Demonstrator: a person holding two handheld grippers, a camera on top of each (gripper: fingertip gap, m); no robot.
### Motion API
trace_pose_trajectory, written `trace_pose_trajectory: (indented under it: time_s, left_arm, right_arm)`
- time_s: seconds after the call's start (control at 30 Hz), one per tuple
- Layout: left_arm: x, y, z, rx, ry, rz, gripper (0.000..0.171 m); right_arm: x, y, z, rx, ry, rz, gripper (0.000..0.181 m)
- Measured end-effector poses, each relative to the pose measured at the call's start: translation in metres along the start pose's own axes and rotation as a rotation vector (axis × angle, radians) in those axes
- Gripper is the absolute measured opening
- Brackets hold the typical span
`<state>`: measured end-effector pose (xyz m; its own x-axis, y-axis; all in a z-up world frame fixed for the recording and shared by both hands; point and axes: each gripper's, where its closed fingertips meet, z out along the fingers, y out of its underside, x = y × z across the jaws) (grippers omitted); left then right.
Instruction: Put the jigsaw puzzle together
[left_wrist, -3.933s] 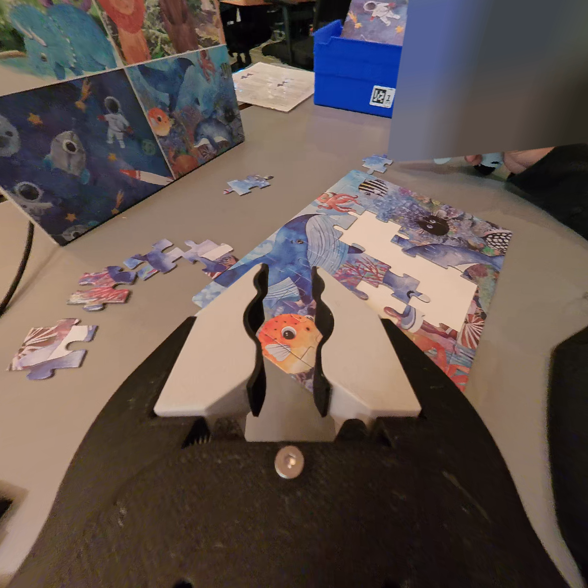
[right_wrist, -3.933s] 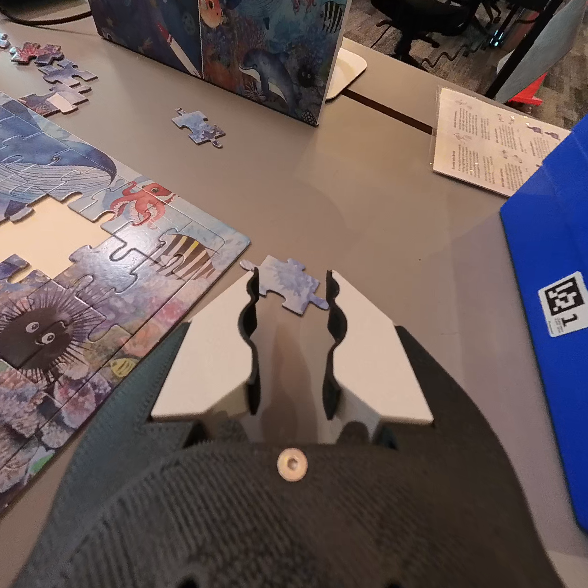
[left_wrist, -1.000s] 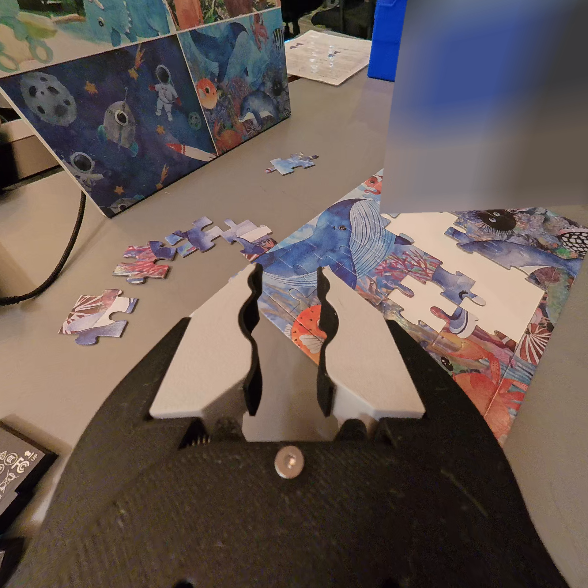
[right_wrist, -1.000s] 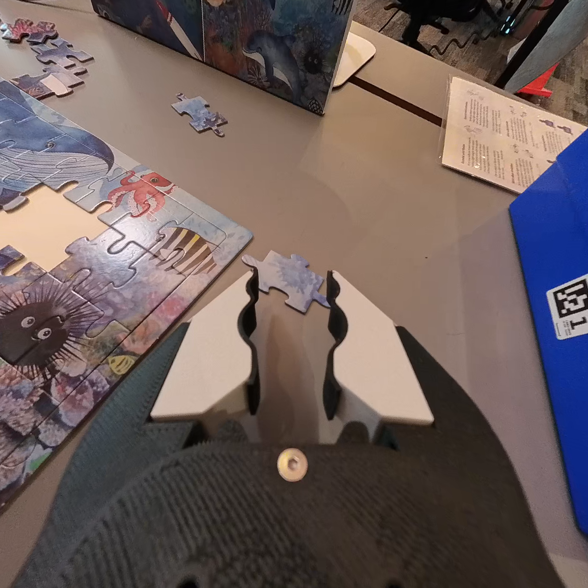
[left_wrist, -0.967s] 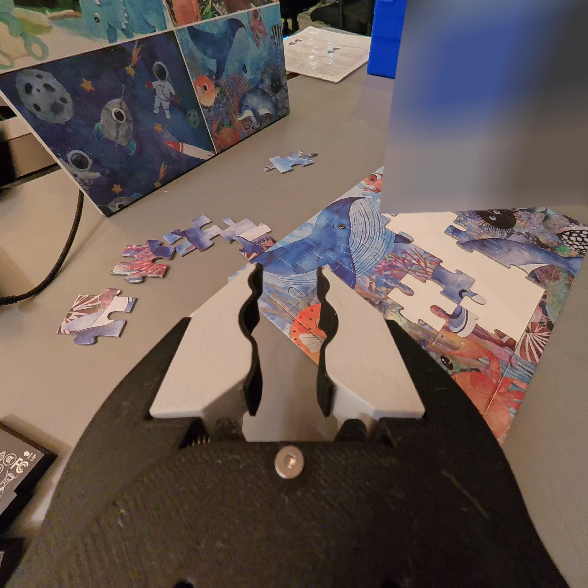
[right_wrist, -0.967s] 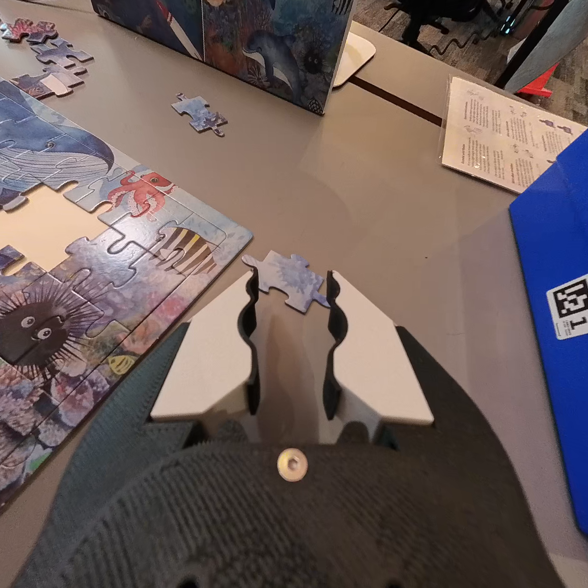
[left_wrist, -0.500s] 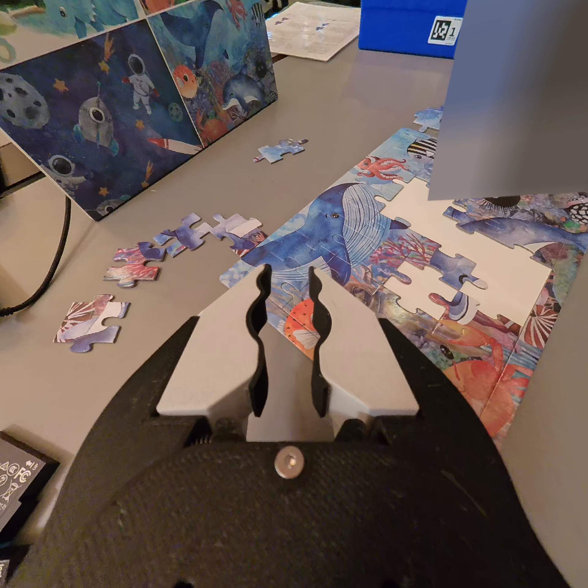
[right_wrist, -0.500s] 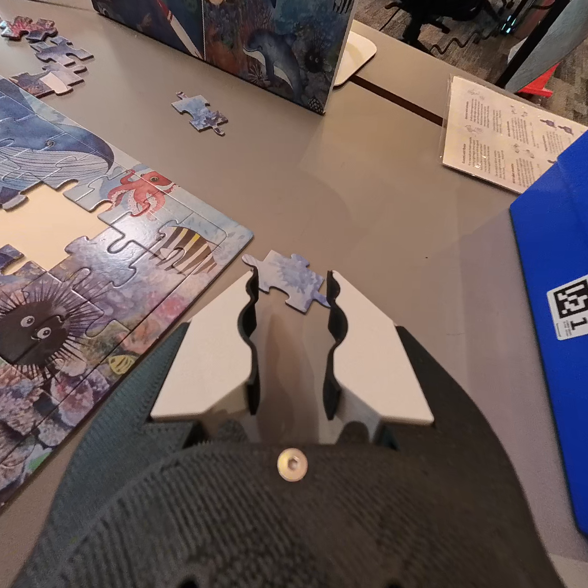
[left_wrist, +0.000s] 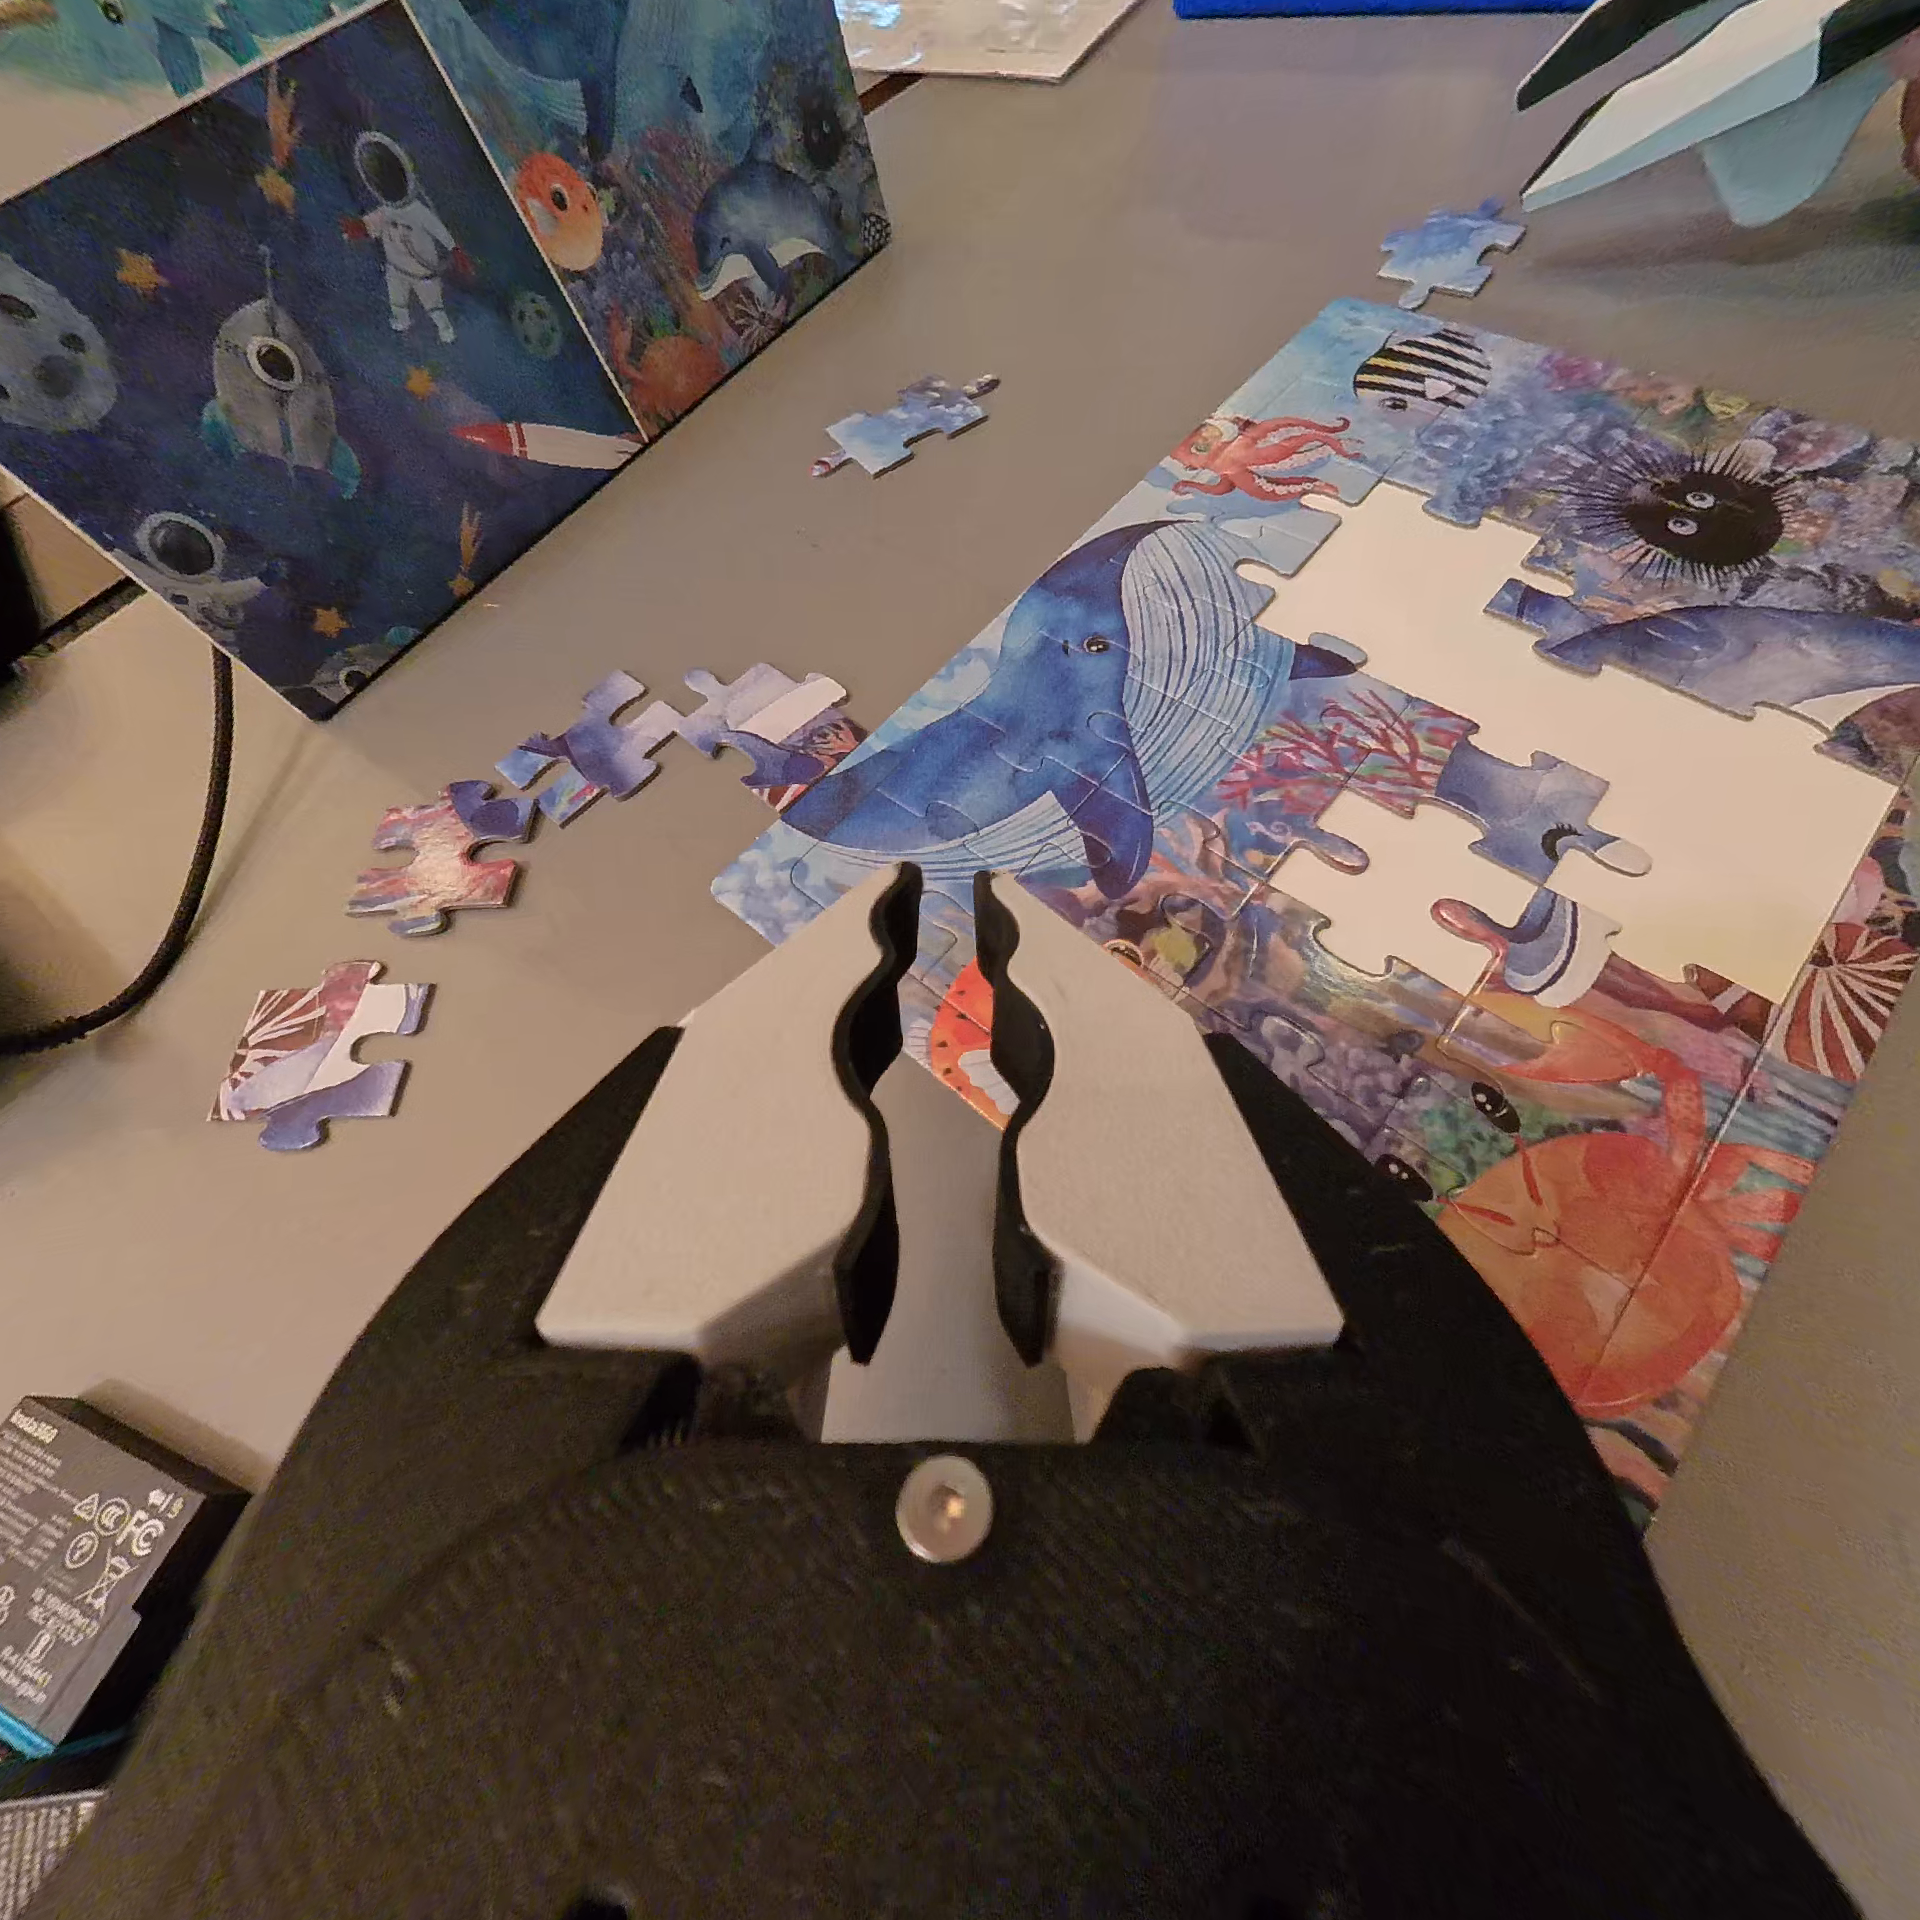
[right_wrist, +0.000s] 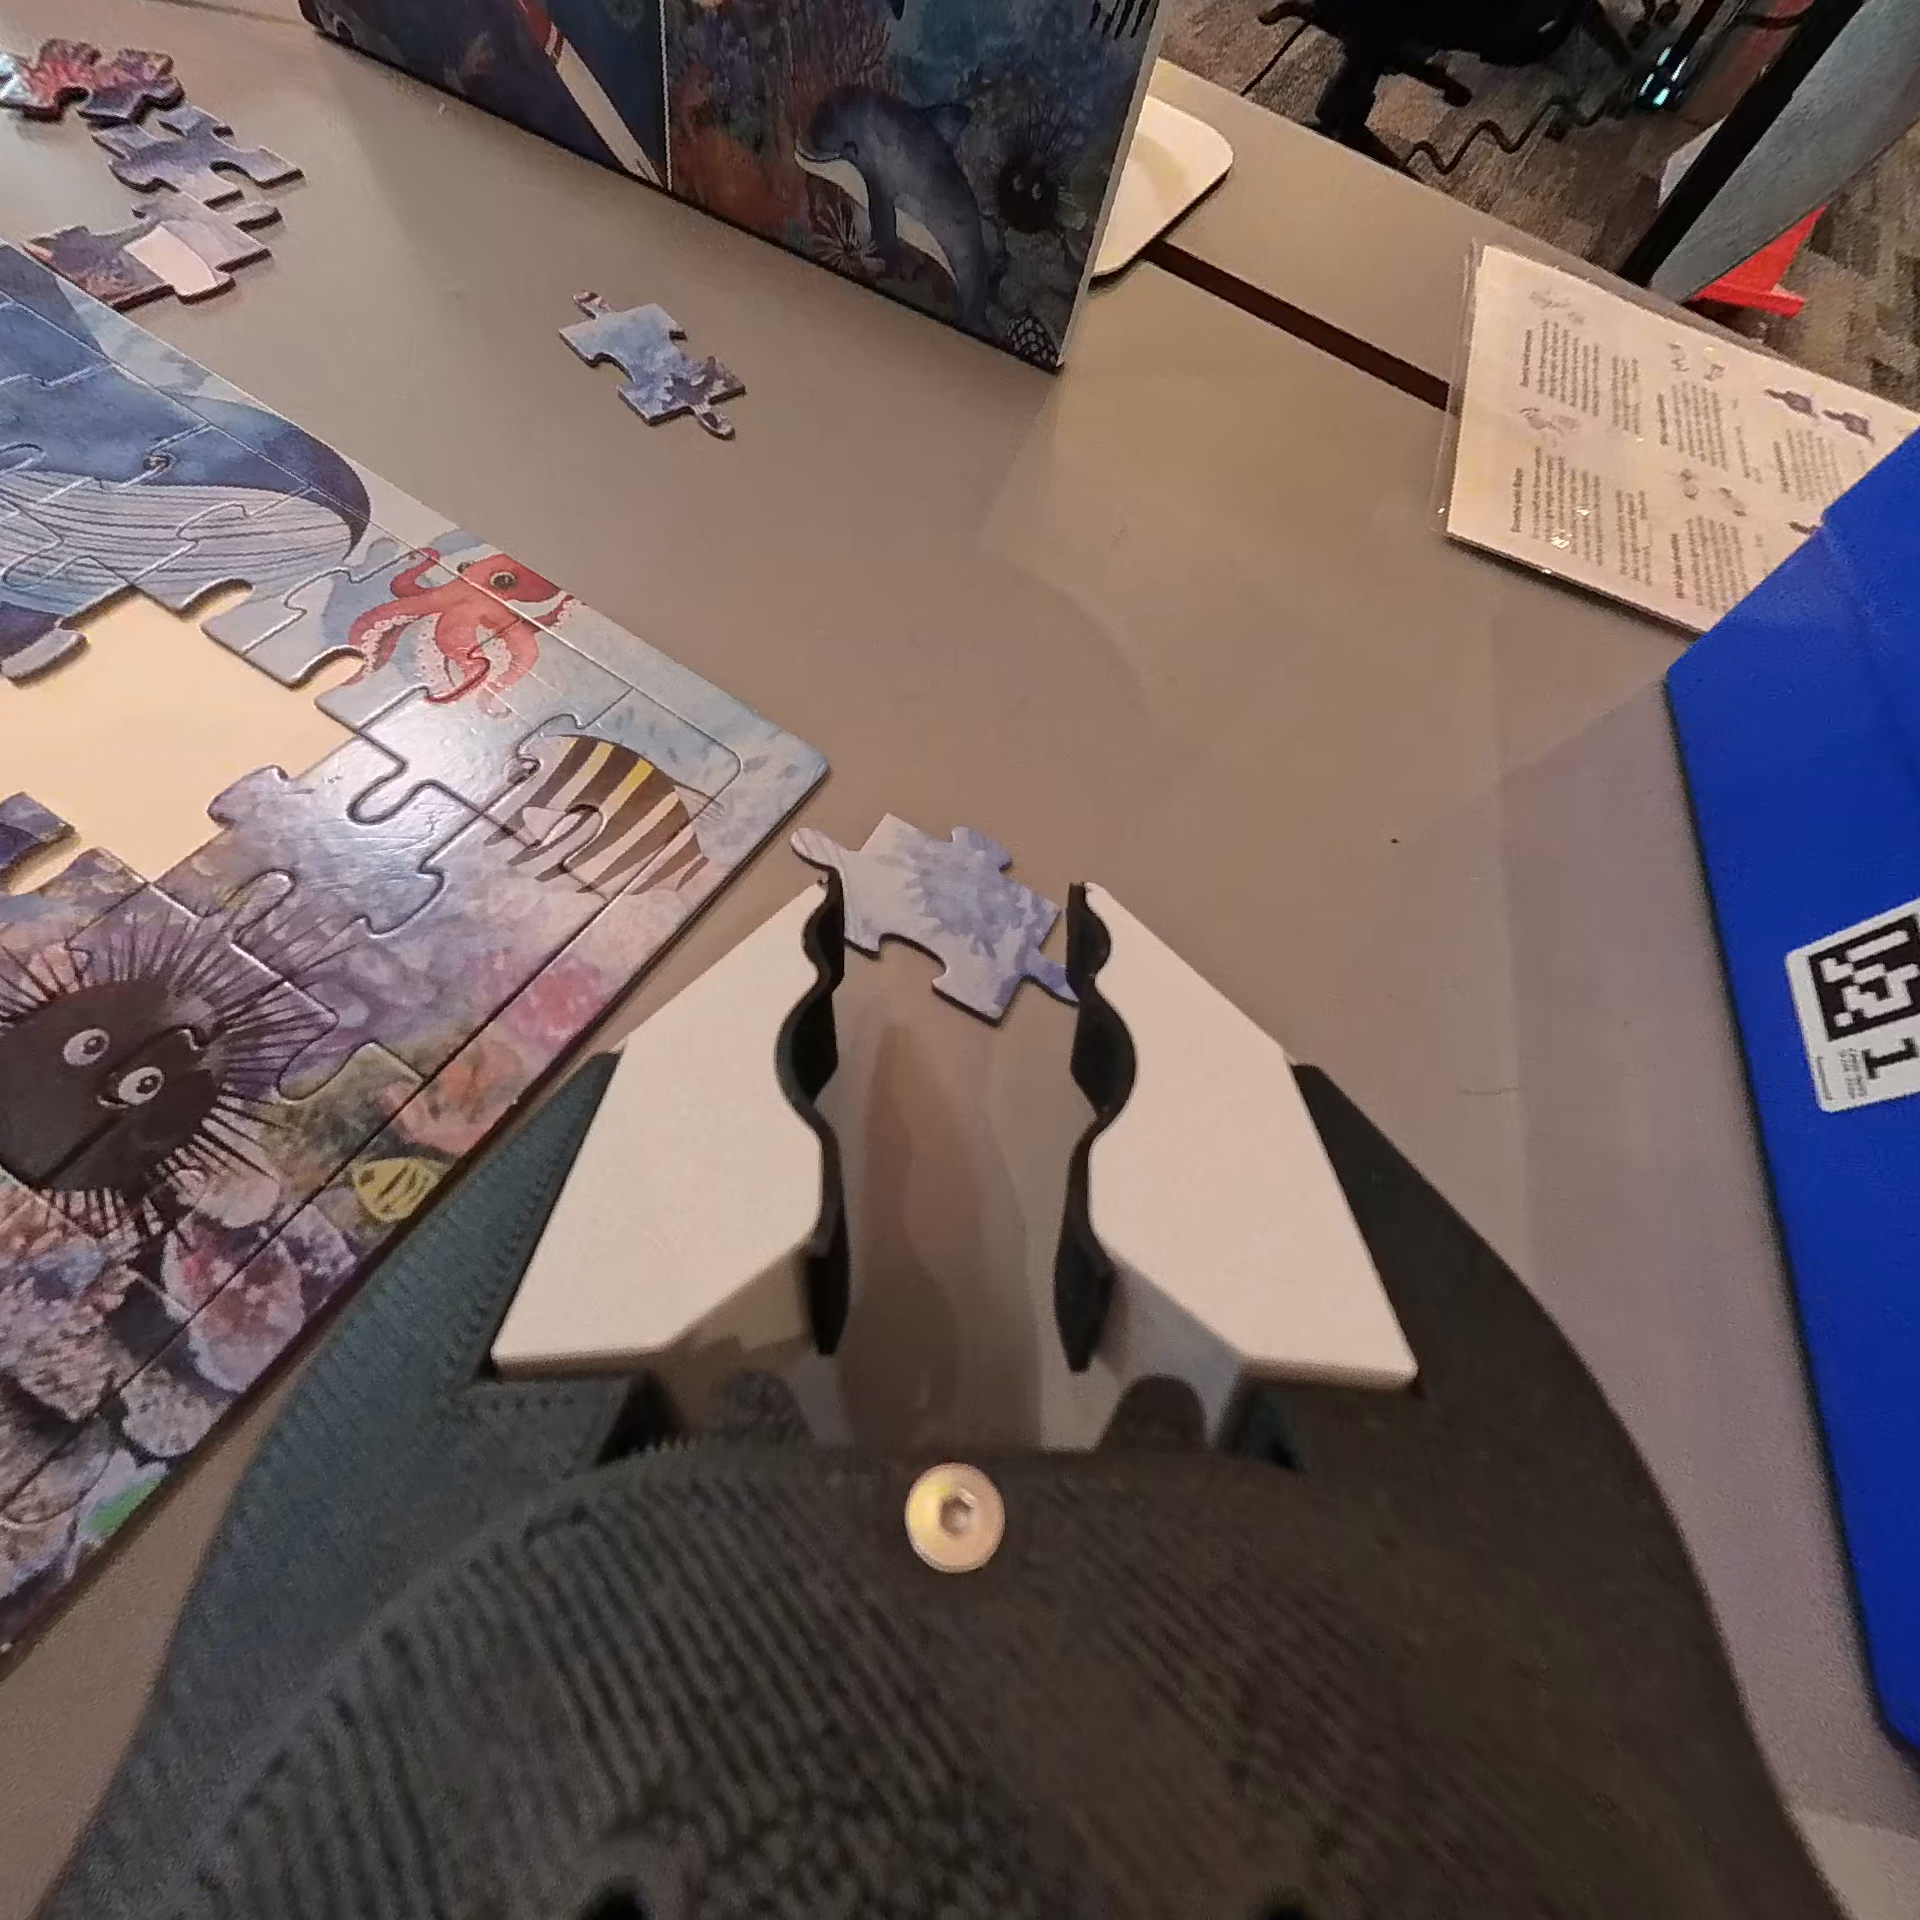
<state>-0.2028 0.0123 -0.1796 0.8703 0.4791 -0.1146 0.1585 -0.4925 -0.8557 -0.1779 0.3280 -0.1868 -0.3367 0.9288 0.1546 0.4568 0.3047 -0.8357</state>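
The partly built sea puzzle (left_wrist: 1091, 707) lies flat on the grey table, with white gaps in its middle. It also shows in the right wrist view (right_wrist: 416, 831). My left gripper (left_wrist: 940, 894) hovers over the puzzle's near left corner, jaws narrowed to a slim gap and empty. My right gripper (right_wrist: 953, 904) is open, its tips on either side of a pale blue loose piece (right_wrist: 935, 914) just off the puzzle's corner. That piece (left_wrist: 1449, 249) and the right gripper (left_wrist: 1532, 151) also show in the left wrist view. Several loose pieces (left_wrist: 613, 743) lie left of the puzzle, and another (left_wrist: 904, 436) lies farther back.
The illustrated puzzle box (left_wrist: 416, 312) stands at the back left; it also shows in the right wrist view (right_wrist: 883, 135). A black cable (left_wrist: 197, 810) and a black battery block (left_wrist: 83, 1538) are at the left edge. A blue bin (right_wrist: 1818, 935) and a printed sheet (right_wrist: 1642, 436) are at the right. About 30 cm separates my left fingertips from my right.
My left gripper's jaws have narrowed and its view has swung right across the puzzle. The right gripper has barely moved and still straddles the pale blue piece.
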Motion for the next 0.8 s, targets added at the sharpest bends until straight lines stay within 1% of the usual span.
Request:
trace_pose_trajectory:
  time_s: [0.07, 0.13, 0.17, 0.2, 0.3, 0.4, 0.5, 0.63, 0.8]
  left_arm:
    - [-0.01, 0.004, -0.001, -0.018, -0.055, -0.008, 0.008]
    - [-0.039, 0.012, -0.006, -0.064, -0.207, -0.002, 0.012]
    - [-0.056, 0.016, -0.009, -0.084, -0.282, -0.009, 0.018]
    - [-0.07, 0.02, -0.012, -0.106, -0.326, -0.027, 0.029]
    - [-0.107, 0.036, -0.015, -0.194, -0.376, -0.121, 0.059]
    - [-0.134, 0.049, -0.009, -0.275, -0.37, -0.191, 0.068]
    - [-0.14, 0.06, 0.004, -0.319, -0.292, -0.278, 0.072]
    - [-0.14, 0.06, 0.01, -0.308, -0.232, -0.322, 0.072]
    - [-0.143, 0.059, 0.011, -0.29, -0.237, -0.331, 0.066]
  right_arm:
    - [0.0, 0.0, 0.0, -0.001, 0.0, -0.001, 0.042]
    - [0.0, 0.0, 0.0, -0.002, 0.0, 0.001, 0.042]
    - [0.0, 0.0, 0.0, -0.002, -0.001, 0.003, 0.042]
    - [0.0, 0.0, 0.0, -0.002, -0.001, 0.005, 0.042]
    - [0.0, 0.0, 0.0, -0.001, -0.003, 0.008, 0.042]
    - [0.001, 0.0, 0.0, 0.0, -0.002, 0.008, 0.042]
    - [0.001, -0.001, -0.001, 0.003, -0.001, 0.009, 0.042]
    - [0.001, 0.0, 0.0, 0.0, -0.003, 0.011, 0.042]
    - [0.0, 0.001, 0.0, -0.007, -0.009, 0.013, 0.042]
